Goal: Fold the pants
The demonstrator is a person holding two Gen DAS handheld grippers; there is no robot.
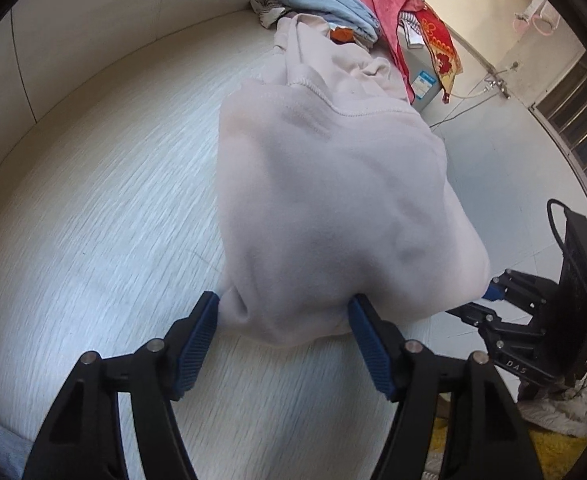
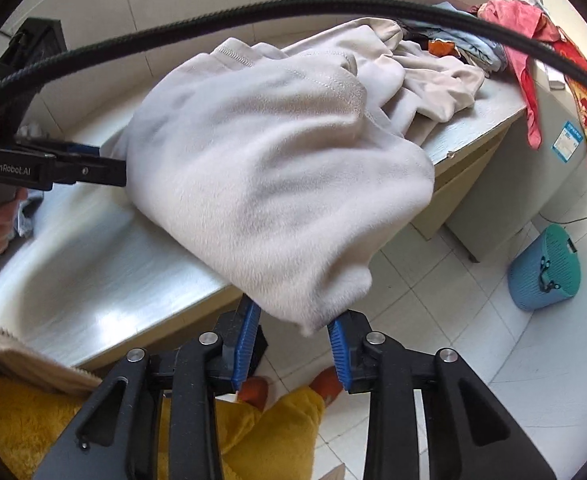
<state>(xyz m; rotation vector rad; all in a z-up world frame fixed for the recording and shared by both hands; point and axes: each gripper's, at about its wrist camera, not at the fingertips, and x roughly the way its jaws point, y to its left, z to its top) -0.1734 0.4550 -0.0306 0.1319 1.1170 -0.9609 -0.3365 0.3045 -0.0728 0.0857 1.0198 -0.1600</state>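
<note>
I had the pants bunched on the desk; left hand-held gripper spread around their near edge, right hand-held gripper loosely astride the 6 o'clock corner.

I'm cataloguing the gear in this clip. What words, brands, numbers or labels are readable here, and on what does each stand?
"GenRobot.AI": white lettering on the side of the black left gripper, seen from the right wrist view.
"DAS": small raised letters on the black right gripper, seen from the left wrist view; possibly part of a longer mark.
Blue-and-white sticker on the pale grey cabinet: print too small to read.
</note>
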